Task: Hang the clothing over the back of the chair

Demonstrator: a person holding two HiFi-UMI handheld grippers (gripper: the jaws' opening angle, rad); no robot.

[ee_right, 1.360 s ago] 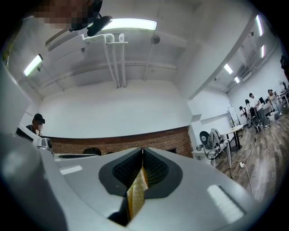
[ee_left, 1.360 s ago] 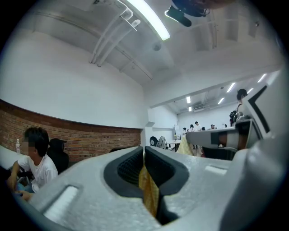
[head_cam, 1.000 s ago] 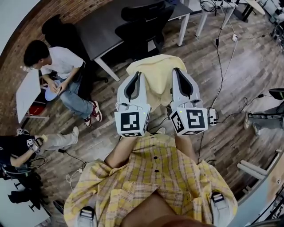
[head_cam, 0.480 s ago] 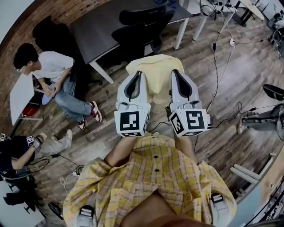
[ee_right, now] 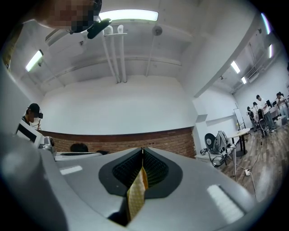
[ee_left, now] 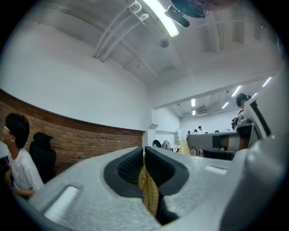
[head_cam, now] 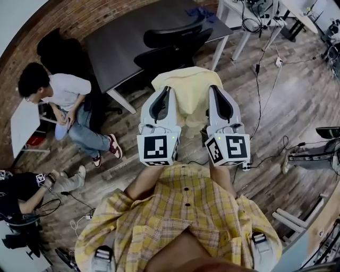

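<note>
A pale yellow garment [head_cam: 187,93] hangs in the air in front of me, held up by both grippers. My left gripper [head_cam: 165,89] is shut on its left edge, and a strip of yellow cloth [ee_left: 148,191] shows pinched between the jaws in the left gripper view. My right gripper [head_cam: 213,88] is shut on the right edge, with the cloth [ee_right: 137,194] caught between its jaws too. A black office chair [head_cam: 171,48] stands beyond the garment, its back [head_cam: 171,37] toward the dark table. Both gripper views point up at walls and ceiling.
A dark table [head_cam: 135,37] stands behind the chair, with a white desk [head_cam: 247,13] to the right. One person [head_cam: 64,101] sits at the left and another [head_cam: 24,186] is low at the lower left. Cables [head_cam: 260,64] trail over the wooden floor.
The view has shifted a little; the garment and both grippers stay raised together, slightly nearer the chair. The seated person at the left has moved slightly.
</note>
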